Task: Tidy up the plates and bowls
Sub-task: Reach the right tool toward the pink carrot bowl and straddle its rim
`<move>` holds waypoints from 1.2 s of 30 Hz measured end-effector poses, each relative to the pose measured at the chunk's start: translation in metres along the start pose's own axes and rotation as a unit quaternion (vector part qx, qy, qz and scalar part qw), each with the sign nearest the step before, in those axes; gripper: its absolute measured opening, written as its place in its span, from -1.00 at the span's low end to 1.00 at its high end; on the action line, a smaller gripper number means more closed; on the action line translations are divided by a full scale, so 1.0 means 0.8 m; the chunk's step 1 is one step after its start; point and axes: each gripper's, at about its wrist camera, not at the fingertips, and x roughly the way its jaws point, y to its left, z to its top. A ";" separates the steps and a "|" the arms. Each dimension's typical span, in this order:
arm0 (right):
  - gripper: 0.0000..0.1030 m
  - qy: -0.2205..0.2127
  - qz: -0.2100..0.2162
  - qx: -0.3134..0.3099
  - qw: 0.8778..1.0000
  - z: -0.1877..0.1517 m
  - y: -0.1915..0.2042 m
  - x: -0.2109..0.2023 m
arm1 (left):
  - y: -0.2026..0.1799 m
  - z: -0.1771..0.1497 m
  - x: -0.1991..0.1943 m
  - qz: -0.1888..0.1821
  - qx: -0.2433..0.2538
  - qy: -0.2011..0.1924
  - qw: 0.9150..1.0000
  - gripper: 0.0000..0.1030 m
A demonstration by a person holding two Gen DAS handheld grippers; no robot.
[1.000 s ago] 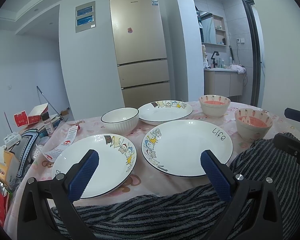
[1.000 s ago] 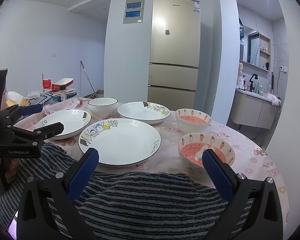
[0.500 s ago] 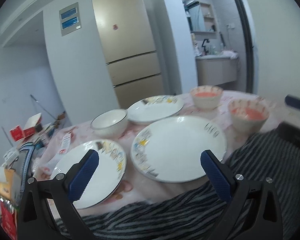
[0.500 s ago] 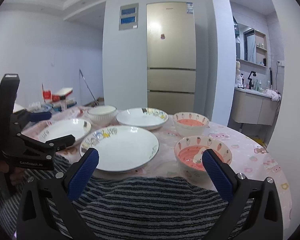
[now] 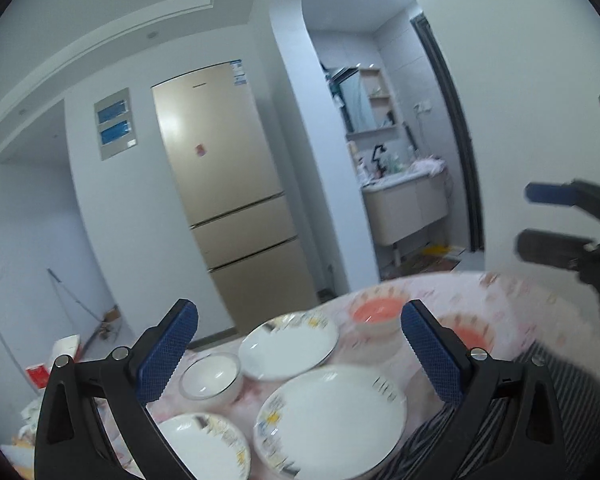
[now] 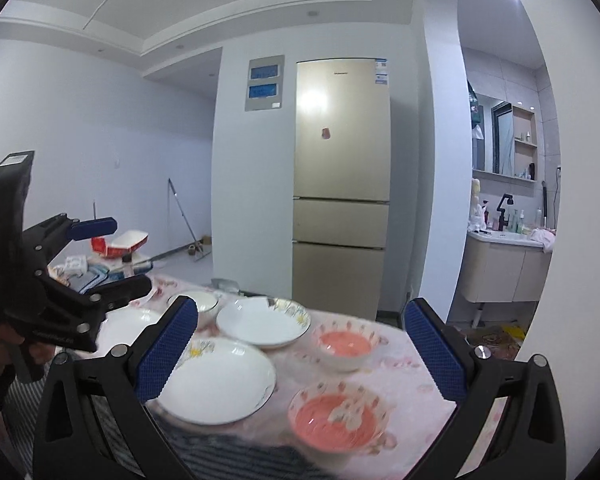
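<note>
Three white plates sit on the pink table: a large near one [image 5: 332, 420] [image 6: 216, 380], a left one [image 5: 204, 452] [image 6: 124, 328] and a far one [image 5: 288, 344] [image 6: 264, 322]. A white bowl [image 5: 212, 376] [image 6: 202, 304] stands at the far left. Two pink carrot bowls stand to the right: a near one [image 6: 338, 418] [image 5: 466, 334] and a far one [image 6: 344, 344] [image 5: 374, 314]. My left gripper [image 5: 300, 356] [image 6: 112, 256] is open and empty, raised above the table. My right gripper [image 6: 300, 356] [image 5: 540, 220] is open and empty, raised above the bowls.
A grey striped cloth [image 6: 236, 460] [image 5: 480, 420] covers the table's near edge. Boxes and clutter [image 6: 120, 244] [image 5: 60, 360] lie at the table's left. A beige fridge [image 6: 340, 184] stands behind, and a bathroom vanity [image 6: 500, 268] to the right.
Both grippers have risen and tilted upward, so the table and dishes sit lower in both views. Both stay open and empty. No dish has moved.
</note>
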 end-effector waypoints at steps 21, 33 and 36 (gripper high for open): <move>1.00 0.097 0.040 0.113 0.988 0.049 -0.147 0.159 | 0.048 0.067 0.229 -0.071 -0.164 0.091 0.980 1.00; 1.00 0.245 0.048 0.203 0.947 -0.057 -0.207 0.322 | 0.049 -0.012 0.399 -0.177 -0.275 0.272 0.905 0.96; 0.94 0.276 0.055 0.217 0.935 -0.089 -0.217 0.342 | 0.027 -0.031 0.413 -0.200 -0.258 0.296 0.898 0.70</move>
